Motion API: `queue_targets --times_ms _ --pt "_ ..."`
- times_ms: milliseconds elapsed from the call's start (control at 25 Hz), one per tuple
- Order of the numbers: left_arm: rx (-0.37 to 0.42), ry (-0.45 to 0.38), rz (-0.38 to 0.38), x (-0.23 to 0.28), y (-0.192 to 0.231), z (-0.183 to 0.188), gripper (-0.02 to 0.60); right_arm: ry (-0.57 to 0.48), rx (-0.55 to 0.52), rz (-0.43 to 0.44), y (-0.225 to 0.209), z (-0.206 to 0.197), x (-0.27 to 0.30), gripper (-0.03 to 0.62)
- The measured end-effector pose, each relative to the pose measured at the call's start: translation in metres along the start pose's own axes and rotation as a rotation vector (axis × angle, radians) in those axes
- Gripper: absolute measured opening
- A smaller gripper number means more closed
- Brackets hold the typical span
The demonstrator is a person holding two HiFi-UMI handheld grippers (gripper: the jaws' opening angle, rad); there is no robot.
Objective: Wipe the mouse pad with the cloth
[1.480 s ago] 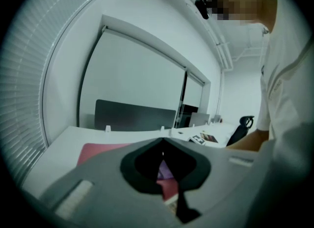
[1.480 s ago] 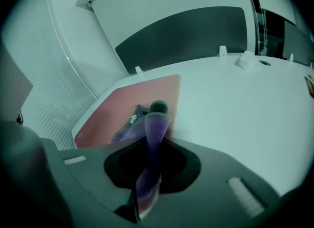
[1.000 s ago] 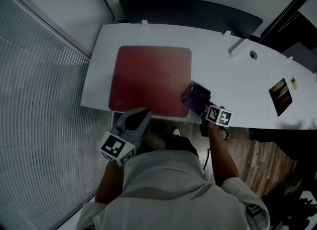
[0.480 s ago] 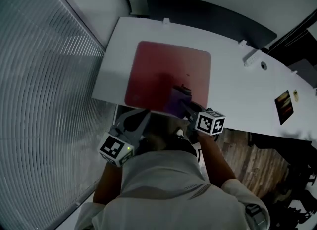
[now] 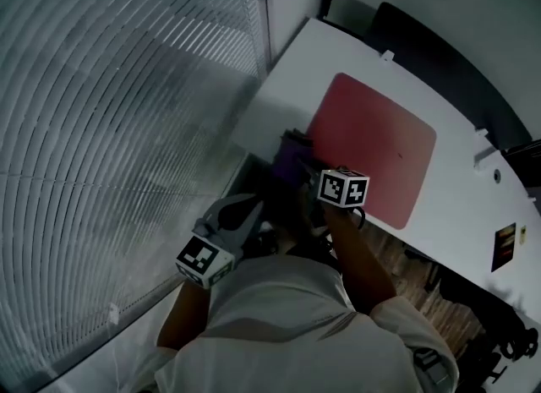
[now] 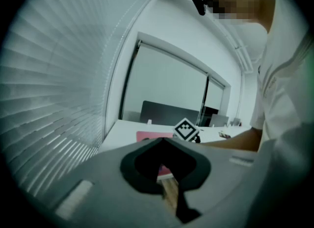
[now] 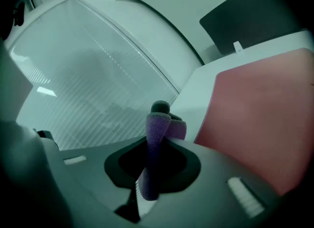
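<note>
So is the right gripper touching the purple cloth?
Touching. In the right gripper view, the right gripper has its jaws clamped on the purple cloth, which sticks up between them.

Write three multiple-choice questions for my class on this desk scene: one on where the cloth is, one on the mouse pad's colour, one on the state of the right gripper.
1. Where is the cloth relative to the mouse pad?
A. On its middle
B. Just off its edge, on the side nearer the blinds
C. Tucked under it

2. What colour is the mouse pad?
A. Blue
B. Green
C. Red

3. What is the state of the right gripper?
A. Shut on the cloth
B. Open and empty
C. Open around the mouse pad

Answers:
1 B: the head view shows the cloth over the white desk, beside the pad's edge.
2 C: the head view and the right gripper view both show a red pad.
3 A: the right gripper view shows the purple cloth pinched between the jaws.
</note>
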State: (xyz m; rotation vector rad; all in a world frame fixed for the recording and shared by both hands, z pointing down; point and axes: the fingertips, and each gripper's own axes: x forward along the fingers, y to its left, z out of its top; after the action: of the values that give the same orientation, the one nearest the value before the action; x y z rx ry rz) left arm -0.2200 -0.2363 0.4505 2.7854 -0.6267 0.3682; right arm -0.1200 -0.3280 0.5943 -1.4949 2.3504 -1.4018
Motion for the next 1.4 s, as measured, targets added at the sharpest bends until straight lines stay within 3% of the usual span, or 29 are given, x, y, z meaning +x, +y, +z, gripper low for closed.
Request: queue_targets --times_ms 160,400,1000,1400 --pt "0.011 -0.006 -0.004 -0.014 0.021 0.005 0.000 0.074 -0.013 -0.135 -0.019 -0.012 0.034 0.048" --pt "0.024 0.003 -0.059 -0.002 0.015 0.005 0.000 0.080 0.028 -0.281 -0.067 -0.029 -0.003 0.048" --pt "0.089 0.008 -0.327 0.125 -0.144 0.025 0.000 -0.004 0.190 -0.498 -0.203 -0.066 -0.227 0.048" --pt "0.082 0.007 -0.406 0.188 -0.216 0.023 0.000 -0.066 0.255 -0.615 -0.265 -0.092 -0.352 0.048"
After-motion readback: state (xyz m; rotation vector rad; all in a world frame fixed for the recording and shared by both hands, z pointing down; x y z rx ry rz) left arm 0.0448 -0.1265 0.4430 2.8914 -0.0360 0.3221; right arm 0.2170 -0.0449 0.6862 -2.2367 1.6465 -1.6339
